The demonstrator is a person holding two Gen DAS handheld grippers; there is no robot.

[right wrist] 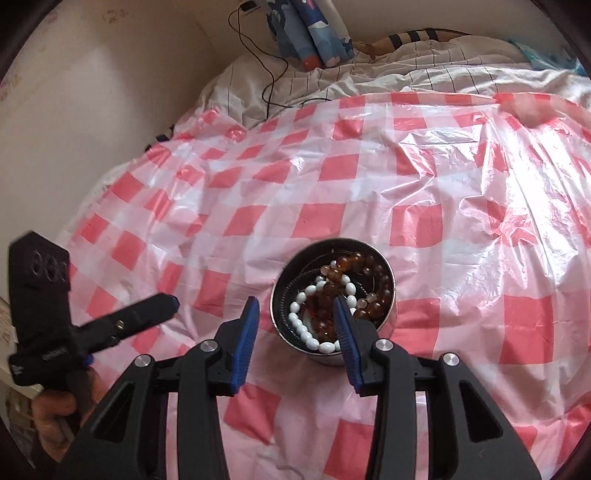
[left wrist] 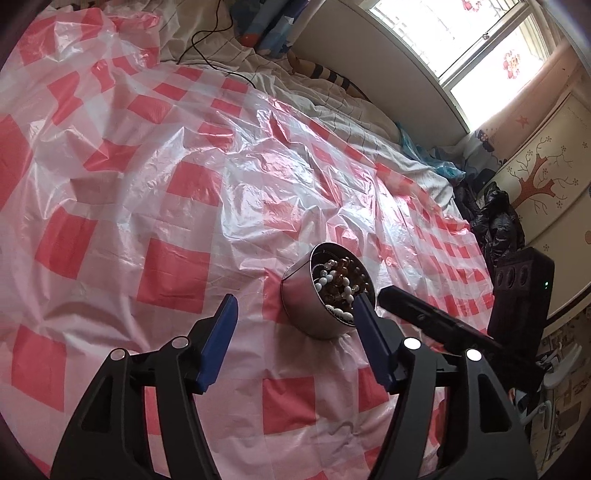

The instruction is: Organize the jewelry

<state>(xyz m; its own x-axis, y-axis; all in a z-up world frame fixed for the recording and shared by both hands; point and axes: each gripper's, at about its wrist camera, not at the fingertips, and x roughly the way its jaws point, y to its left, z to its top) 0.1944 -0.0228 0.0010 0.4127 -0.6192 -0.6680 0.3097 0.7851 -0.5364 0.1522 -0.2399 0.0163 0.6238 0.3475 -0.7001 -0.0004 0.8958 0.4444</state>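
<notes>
A round metal tin (right wrist: 325, 360) stands on a red-and-white checked plastic sheet (right wrist: 332, 166). Inside it lie a white bead bracelet (right wrist: 299, 325) and amber-brown bead strings (right wrist: 369, 266). My right gripper (right wrist: 295, 301) hovers open over the tin's near left edge with nothing between its blue pads. In the left wrist view the tin (left wrist: 303, 310), its white beads (left wrist: 347, 291) and its amber beads (left wrist: 340, 266) sit just right of centre. My left gripper (left wrist: 297, 301) is open and empty, its right finger in front of the tin. The right gripper's black finger (left wrist: 424, 317) reaches in from the right.
The sheet (left wrist: 147, 184) covers a bed with white lined bedding (right wrist: 369, 74). A black cable (right wrist: 258, 48) and a blue patterned pillow (right wrist: 314, 29) lie at the far end. A window (left wrist: 480, 55), a wardrobe (left wrist: 546, 192) and a dark clothes heap (left wrist: 495, 221) stand beside the bed.
</notes>
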